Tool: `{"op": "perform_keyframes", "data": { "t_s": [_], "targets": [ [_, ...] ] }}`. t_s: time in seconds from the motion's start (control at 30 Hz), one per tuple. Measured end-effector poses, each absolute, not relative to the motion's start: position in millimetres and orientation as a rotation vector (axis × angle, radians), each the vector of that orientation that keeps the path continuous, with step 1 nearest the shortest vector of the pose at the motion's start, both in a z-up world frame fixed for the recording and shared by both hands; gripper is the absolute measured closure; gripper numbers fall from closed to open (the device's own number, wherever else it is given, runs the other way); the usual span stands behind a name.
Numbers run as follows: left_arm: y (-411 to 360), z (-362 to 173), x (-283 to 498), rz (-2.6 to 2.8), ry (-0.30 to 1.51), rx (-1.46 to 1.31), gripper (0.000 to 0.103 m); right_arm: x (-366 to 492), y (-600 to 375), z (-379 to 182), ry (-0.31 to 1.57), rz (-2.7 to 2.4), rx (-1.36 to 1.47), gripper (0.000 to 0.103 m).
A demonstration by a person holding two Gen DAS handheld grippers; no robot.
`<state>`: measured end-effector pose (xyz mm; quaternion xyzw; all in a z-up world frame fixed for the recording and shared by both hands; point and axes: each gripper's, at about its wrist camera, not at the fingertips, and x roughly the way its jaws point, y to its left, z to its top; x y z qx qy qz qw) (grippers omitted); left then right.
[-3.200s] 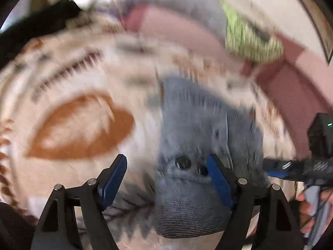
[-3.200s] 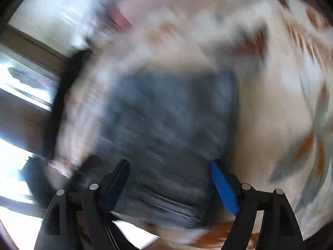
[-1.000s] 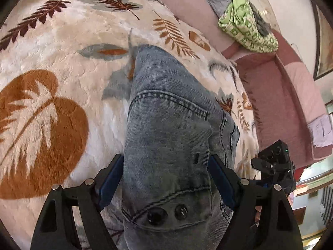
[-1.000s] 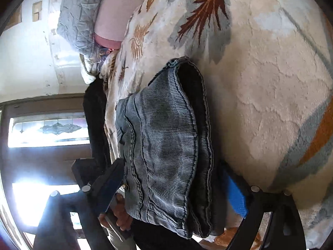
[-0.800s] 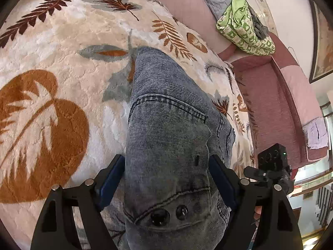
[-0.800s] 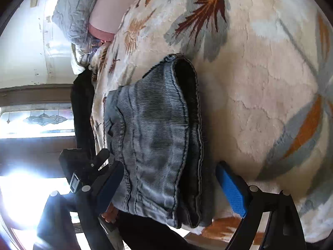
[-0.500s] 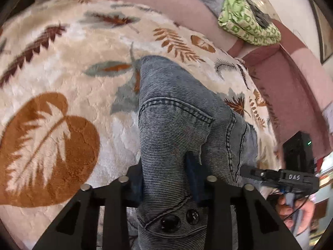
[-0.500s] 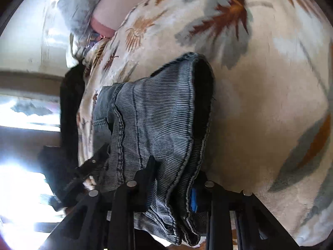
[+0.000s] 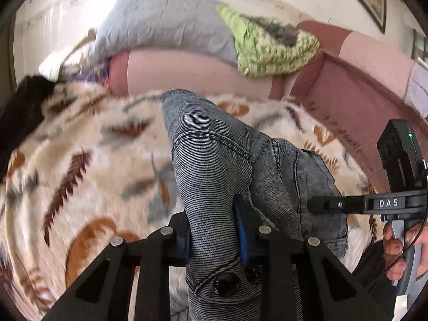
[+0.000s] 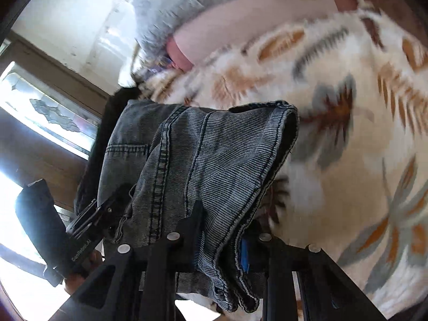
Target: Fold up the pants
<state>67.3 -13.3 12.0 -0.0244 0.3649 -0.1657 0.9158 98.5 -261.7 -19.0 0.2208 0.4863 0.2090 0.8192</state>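
Pants (image 9: 214,165): grey-blue denim, fine ribbed weave, dark double stitching; folded bundle, waistband end with two dark round buttons nearest the left gripper, cuff end bunched at the right gripper. Bundle stretches between the two grippers, over the blanket.
Left gripper (image 9: 214,230): black frame, blue pads; jaws have just been closing and now clamp a thick fold of denim between them. Fabric runs forward and away from the fingers in a rounded ridge.
Right gripper (image 10: 222,238): same build; jaws have just been closing, pinching several stacked hem layers. One blue pad (image 10: 244,254) shows right of the cloth; the other is buried in denim.
Hems: frayed edges hang below the right gripper's fingers; open leg mouth, dark inside, ahead and to the right.
Blanket (image 9: 80,160): cream plush, rust and grey leaf prints; beneath and ahead of both grippers, smeared by motion blur.
Sofa (image 9: 361,93): pink and maroon upholstery, beyond the blanket, to the right of the left gripper.
Pillow (image 9: 165,26): grey, crinkled, far ahead on the sofa back.
Green cloth (image 9: 275,50): patterned, crumpled, beside the pillow.
Hand (image 9: 398,251): fingers on the right gripper's handle, cut off at frame edge.
Hard to tell: whether the bundle's middle touches the blanket; dark object at far left of the left view unclear.
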Motion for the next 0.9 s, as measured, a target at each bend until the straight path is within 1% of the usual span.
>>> {"op": "perform_keyframes", "data": {
  "t_s": [0.1, 0.2, 0.27, 0.37, 0.4, 0.43, 0.47, 0.5, 0.53, 0.6, 0.7, 0.73, 0.77, 0.8, 0.87, 0.9],
  "targets": [
    [-13, 26, 90, -0.351, 0.715, -0.068, 0.075, 118, -265, 6, 0.995, 0.443, 0.426, 0.079],
    [-12, 28, 115, -0.357, 0.698, -0.102, 0.075, 142, -268, 16, 0.98, 0.428, 0.391, 0.079],
    [-13, 22, 128, -0.351, 0.705, -0.129, 0.075, 156, -269, 13, 0.987, 0.419, 0.389, 0.079],
    [-16, -4, 147, -0.333, 0.76, -0.153, 0.074, 184, -269, -15, 1.036, 0.401, 0.383, 0.078],
    [-19, -14, 153, -0.323, 0.791, -0.161, 0.068, 193, -269, -27, 1.064, 0.394, 0.396, 0.076],
    [-20, -36, 166, -0.31, 0.86, -0.168, 0.052, 201, -270, -46, 1.1, 0.366, 0.401, 0.074],
    [-22, -52, 174, -0.294, 0.911, -0.164, 0.043, 206, -271, -62, 1.13, 0.338, 0.394, 0.066],
    [-24, -72, 182, -0.245, 0.981, -0.144, 0.032, 214, -271, -85, 1.192, 0.285, 0.363, 0.058],
    [-24, -84, 184, -0.196, 1.019, -0.125, 0.03, 215, -274, -100, 1.236, 0.241, 0.357, 0.042],
    [-15, -78, 174, -0.186, 0.988, -0.166, 0.028, 207, -280, -96, 1.192, 0.252, 0.401, 0.042],
    [-7, -49, 148, -0.141, 0.925, -0.136, 0.026, 188, -283, -69, 1.129, 0.245, 0.35, 0.041],
    [-4, -36, 132, -0.144, 0.871, -0.109, 0.021, 176, -285, -54, 1.082, 0.25, 0.344, 0.039],
    [-3, -31, 122, -0.137, 0.84, -0.094, 0.018, 164, -284, -41, 1.037, 0.267, 0.345, 0.034],
    [-3, -28, 112, -0.111, 0.807, -0.076, 0.013, 154, -280, -32, 1.003, 0.288, 0.333, 0.032],
    [-7, -36, 107, -0.083, 0.806, -0.038, 0.013, 144, -269, -29, 0.974, 0.299, 0.299, 0.025],
    [-9, -45, 114, -0.065, 0.84, -0.013, 0.013, 142, -261, -38, 0.993, 0.293, 0.268, 0.023]
  ]
}}
